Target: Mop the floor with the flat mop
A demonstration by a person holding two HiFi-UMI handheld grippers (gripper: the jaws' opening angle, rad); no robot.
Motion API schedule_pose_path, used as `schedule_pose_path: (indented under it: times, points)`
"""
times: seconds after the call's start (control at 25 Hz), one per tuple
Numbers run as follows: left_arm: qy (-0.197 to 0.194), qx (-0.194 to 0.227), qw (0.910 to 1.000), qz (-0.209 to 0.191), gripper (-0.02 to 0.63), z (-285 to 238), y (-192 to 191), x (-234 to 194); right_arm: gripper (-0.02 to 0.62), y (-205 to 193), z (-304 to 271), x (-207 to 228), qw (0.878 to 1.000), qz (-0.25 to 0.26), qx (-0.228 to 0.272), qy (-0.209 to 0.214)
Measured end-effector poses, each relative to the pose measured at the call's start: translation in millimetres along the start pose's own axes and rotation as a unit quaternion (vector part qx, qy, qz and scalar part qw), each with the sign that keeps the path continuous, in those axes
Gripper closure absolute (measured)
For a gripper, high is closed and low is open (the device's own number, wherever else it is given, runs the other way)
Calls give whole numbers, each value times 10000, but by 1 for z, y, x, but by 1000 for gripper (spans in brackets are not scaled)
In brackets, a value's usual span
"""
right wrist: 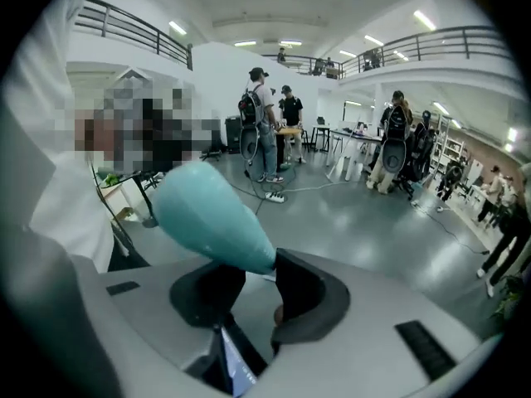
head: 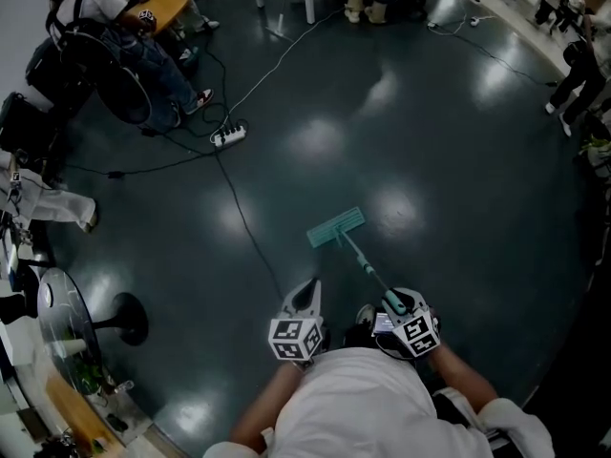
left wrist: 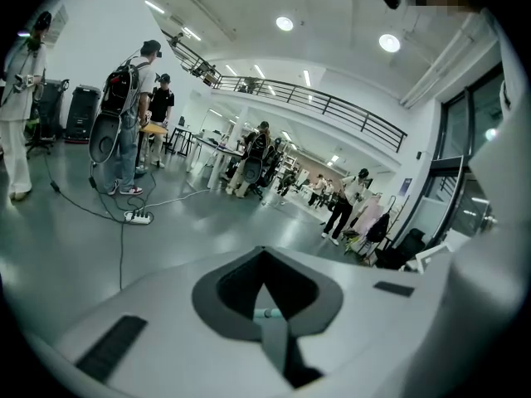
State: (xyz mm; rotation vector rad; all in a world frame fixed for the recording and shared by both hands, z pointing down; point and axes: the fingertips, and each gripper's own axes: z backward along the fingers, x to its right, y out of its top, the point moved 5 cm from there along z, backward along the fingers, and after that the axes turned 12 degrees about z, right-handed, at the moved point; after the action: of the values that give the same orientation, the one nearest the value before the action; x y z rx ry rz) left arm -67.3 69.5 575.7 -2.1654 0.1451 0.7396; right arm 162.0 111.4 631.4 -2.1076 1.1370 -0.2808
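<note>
My right gripper [head: 392, 302] is squeezing the handle [right wrist: 211, 214] of the flat mop [head: 336, 227] — its head is lying on the floor [head: 430, 141] at eleven o'clock. My left gripper [head: 305, 297] is pinching shut, empty. I think I am mopping — next, sliding it flat.

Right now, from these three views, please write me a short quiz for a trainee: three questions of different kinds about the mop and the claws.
1. True or false: the left claw grips the flat mop.
2. Which one is closed on the mop's teal handle? A) left claw B) right claw C) both
3. Fill in: the white power strip lies on the ____.

Key: 1 false, the left claw is shut on nothing; 2 B; 3 floor.
</note>
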Motion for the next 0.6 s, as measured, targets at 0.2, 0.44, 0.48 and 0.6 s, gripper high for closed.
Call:
schedule_pose_path:
  times: [0.2,0.44,0.48,0.6]
  points:
    - [49,4,10000,15,600,4,-3,3,479,18,-37,19,9994,349,44,-61]
    - [271,74,9995,123,601,12,-3,-5,477,25,-130,39,9985,460,-220,-192]
    - [311,77,9994,152,600,14,-3,-8,477,34,-149,45,9985,452,-197,-243]
    - [423,72,9988,220,601,16,-5,-18,477,71,-203,62,9978,553,-162,-326]
